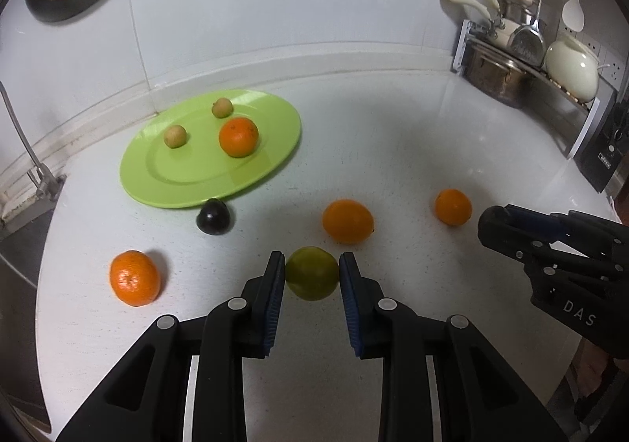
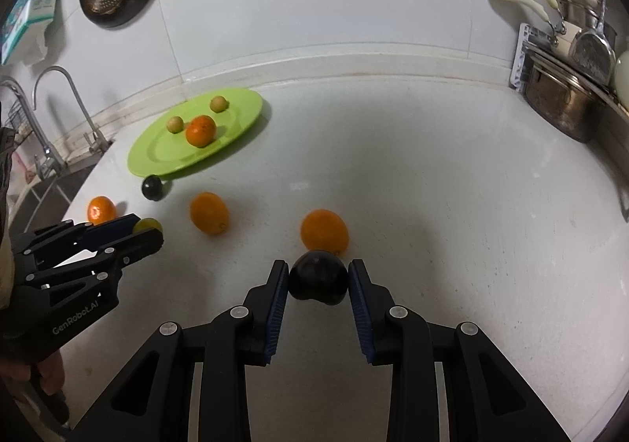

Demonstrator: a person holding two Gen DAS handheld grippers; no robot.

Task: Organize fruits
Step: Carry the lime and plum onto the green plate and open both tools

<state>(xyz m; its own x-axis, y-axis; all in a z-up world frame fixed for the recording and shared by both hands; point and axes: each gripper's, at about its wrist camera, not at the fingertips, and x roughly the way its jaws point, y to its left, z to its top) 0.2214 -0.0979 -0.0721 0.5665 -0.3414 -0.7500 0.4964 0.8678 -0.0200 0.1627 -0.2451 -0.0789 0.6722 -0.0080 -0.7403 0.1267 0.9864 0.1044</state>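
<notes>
both grippers pinching fruit on the tabletop [image 1: 393, 166]
left gripper [image 1: 311, 277] fingers clamp a green fruit [image 1: 311, 273]; right gripper [image 2: 318, 280] fingers clamp a dark plum [image 2: 318, 277], hiding part of an orange [image 2: 324, 230].

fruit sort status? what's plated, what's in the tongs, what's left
Done: one orange and two small yellowish fruits sit on the green plate.
In hand: left tongs are shut on a green fruit; right tongs are shut on a dark fruit.
Left: three oranges and another dark fruit remain on the counter.
</notes>
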